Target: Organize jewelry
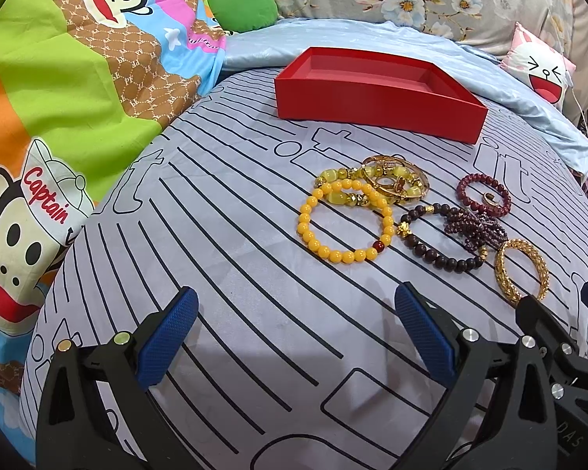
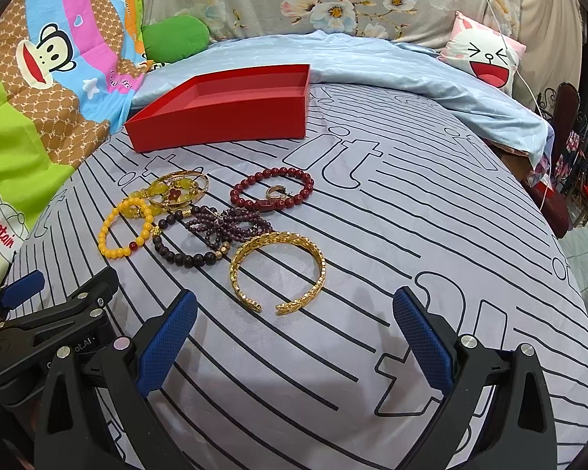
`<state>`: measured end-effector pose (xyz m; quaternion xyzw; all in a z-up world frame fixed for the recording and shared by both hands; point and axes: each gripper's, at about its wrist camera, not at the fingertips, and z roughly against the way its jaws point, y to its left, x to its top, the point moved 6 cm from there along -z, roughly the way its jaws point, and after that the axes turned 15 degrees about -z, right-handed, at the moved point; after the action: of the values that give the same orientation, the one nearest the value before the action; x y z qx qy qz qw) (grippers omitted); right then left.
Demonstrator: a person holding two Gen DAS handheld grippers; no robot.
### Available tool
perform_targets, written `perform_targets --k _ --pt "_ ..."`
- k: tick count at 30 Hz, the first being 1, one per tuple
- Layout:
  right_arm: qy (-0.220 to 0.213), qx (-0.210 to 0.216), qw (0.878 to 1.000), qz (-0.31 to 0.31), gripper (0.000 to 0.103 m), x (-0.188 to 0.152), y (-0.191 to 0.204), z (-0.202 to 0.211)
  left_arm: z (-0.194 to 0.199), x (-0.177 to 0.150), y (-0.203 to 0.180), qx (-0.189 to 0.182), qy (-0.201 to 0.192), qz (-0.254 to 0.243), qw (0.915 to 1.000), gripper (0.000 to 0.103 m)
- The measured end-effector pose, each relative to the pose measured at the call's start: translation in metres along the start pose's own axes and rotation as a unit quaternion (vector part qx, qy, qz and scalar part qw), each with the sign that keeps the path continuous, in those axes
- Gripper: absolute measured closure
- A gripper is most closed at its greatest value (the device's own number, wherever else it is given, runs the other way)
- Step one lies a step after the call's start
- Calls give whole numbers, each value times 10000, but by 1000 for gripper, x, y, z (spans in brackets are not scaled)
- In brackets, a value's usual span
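Both grippers, left (image 1: 296,329) and right (image 2: 294,327), spread wide and holding nothing above striped bedsheet (image 2: 411,235); bracelets (image 2: 200,219) clustered mid-sheet, gold cuff (image 2: 280,270) nearest, red box (image 2: 219,117) toward far edge.

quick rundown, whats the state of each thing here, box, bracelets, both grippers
red box: open, no lid, nothing seen inside
gold cuff bangle: flat on the bedsheet, apart from the rest
yellow bead bracelet: flat, touching the gold-and-yellow pile
dark brown bead bracelet: flat, overlapped by the purple strand
red bead bracelet: flat, small ring inside it
left gripper: open, holding nothing
right gripper: open, holding nothing
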<state>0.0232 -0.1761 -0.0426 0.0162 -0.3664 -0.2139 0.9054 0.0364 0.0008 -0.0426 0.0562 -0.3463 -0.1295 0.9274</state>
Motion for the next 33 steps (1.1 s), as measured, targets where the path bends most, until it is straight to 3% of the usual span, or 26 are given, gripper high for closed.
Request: perform_targets --k 33 --pt "-150 16 9999 -12 6 2 0 6 2 9 3 66 -110 -17 9999 7"
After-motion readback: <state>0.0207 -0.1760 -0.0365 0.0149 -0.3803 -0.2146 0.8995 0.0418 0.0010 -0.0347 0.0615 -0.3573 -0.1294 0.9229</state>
